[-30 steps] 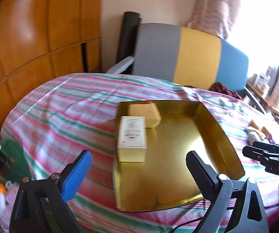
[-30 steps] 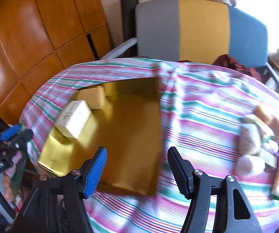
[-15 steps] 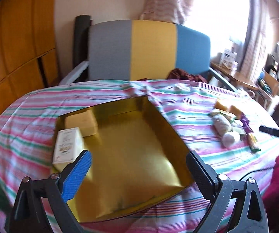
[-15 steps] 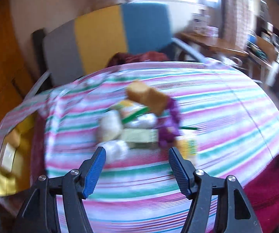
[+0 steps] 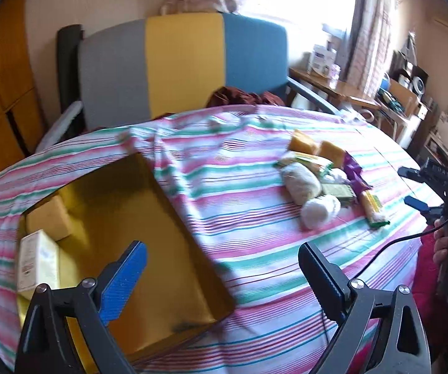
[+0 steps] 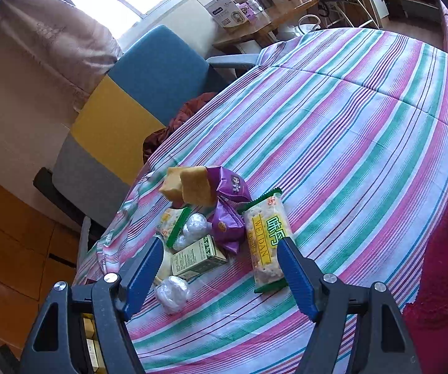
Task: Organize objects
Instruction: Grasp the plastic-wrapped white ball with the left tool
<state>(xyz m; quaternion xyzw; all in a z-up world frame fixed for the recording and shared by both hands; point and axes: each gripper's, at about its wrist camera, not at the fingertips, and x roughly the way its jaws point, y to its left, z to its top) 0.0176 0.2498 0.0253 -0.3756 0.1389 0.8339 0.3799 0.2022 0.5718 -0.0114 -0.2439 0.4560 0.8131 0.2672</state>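
Striped cloth (image 6: 348, 143) covers the desk; a gold tray (image 5: 149, 249) sits at one end with a white box (image 5: 38, 261) and a yellow block (image 5: 49, 218) already inside. Loose snack pile (image 6: 211, 227) lies well apart from the tray, on bare cloth.

Right gripper (image 6: 220, 268) hovers low over the pile, fingers about two-thirds open and just been widening, nothing between them. Below and ahead of the gap: green box (image 6: 199, 257), foil ball (image 6: 172, 293), and the long green-edged bar (image 6: 266, 240) beside the right finger.

Left gripper (image 5: 220, 275) hangs over the tray's near corner, fingers wide apart, empty.

Step in hand, as judged: pick one item from the pile for the tray. Best bet is the green box, since it is rigid with flat sides. Straddle its short width, come down until the fingers bracket it, close squarely. Risk: the box touches the purple packet (image 6: 227, 227) and a foil ball, so a sloppy close could drag neighbours. The bar is soft and may bend. Keep the left clear of the tray opening.
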